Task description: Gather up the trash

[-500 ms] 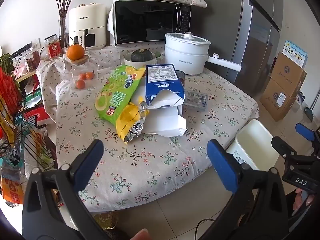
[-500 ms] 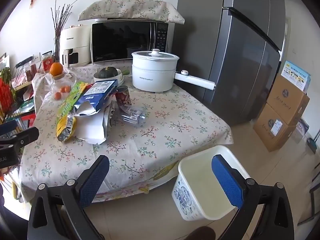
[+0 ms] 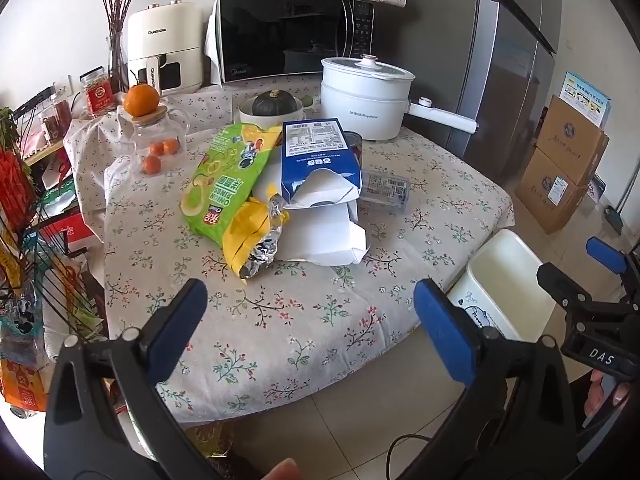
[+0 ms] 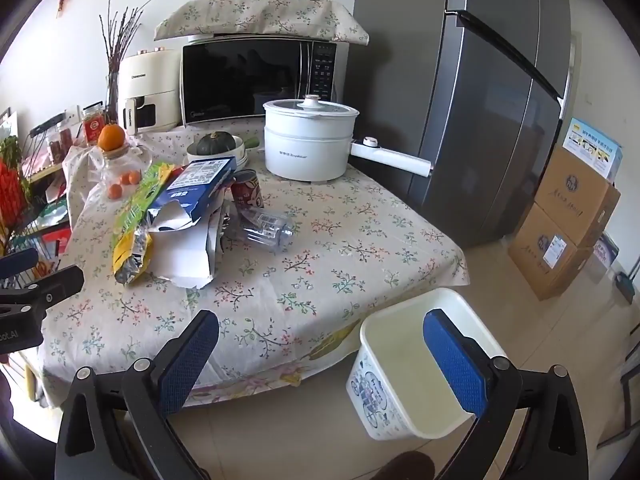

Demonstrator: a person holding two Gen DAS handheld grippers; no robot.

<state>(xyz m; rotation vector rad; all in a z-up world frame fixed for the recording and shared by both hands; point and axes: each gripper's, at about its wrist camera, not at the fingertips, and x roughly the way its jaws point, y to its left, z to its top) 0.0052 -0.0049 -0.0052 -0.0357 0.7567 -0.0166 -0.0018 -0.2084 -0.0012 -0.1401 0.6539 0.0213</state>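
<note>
Trash lies in a pile on the floral tablecloth (image 3: pixel 280 320): a green and yellow snack bag (image 3: pixel 228 184), a torn blue and white carton (image 3: pixel 320 160), a red can (image 4: pixel 246 192) and a clear plastic bottle (image 4: pixel 264 228). A white bin (image 4: pixel 404 364) stands on the floor at the table's front right corner and looks empty. My left gripper (image 3: pixel 312 328) is open and empty, in front of the table's near edge. My right gripper (image 4: pixel 320 356) is open and empty, between the table edge and the bin.
At the back of the table stand a white electric pot (image 3: pixel 368 96), a microwave (image 3: pixel 296 36), an air fryer (image 3: pixel 164 52), a squash in a bowl (image 3: pixel 276 104) and a jar with oranges (image 3: pixel 156 136). A fridge (image 4: pixel 488 100) and cardboard boxes (image 4: pixel 560 224) are on the right. A cluttered rack (image 3: pixel 24 208) is on the left.
Both views have shifted very slightly; the grippers stay open and the trash has not moved.
</note>
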